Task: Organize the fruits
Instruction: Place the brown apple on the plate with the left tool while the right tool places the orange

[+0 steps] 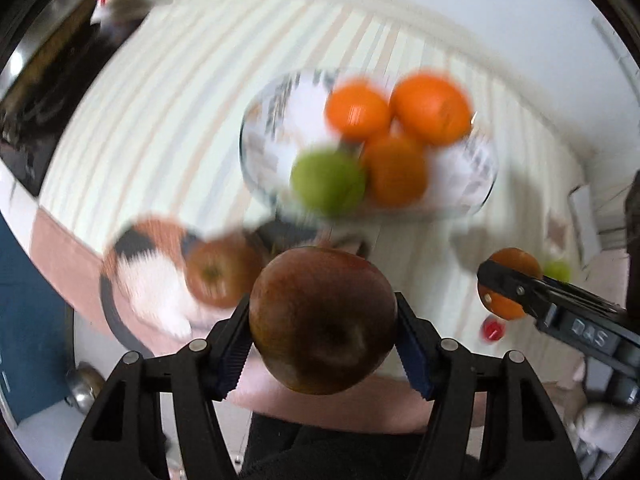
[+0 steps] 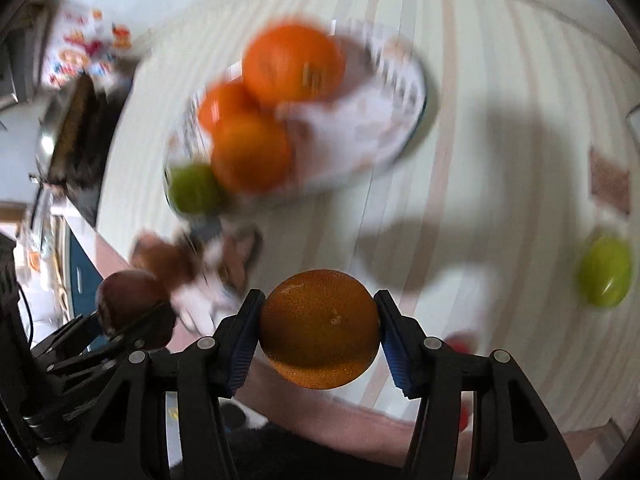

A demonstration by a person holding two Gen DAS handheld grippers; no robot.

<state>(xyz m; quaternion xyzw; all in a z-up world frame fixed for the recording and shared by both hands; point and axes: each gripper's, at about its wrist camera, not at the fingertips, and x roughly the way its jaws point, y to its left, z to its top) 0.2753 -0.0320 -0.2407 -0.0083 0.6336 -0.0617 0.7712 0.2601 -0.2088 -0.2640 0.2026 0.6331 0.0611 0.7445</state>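
Observation:
My left gripper [image 1: 323,322] is shut on a dark red apple [image 1: 323,320], held above the table's near edge. My right gripper [image 2: 319,330] is shut on an orange [image 2: 319,328]; it also shows in the left wrist view [image 1: 507,282]. A patterned bowl [image 1: 260,136] on the striped tablecloth holds three oranges [image 1: 430,108] and a green fruit [image 1: 326,182]. A second red apple [image 1: 218,272] lies in a smaller orange, black and white dish [image 1: 140,256] to the left. A loose green fruit [image 2: 606,276] lies on the cloth at right.
A small red object [image 1: 493,330] lies near the table's front edge. Colourful packaging [image 2: 76,52] and dark kitchenware [image 2: 76,140] stand at the far left. The view is motion-blurred.

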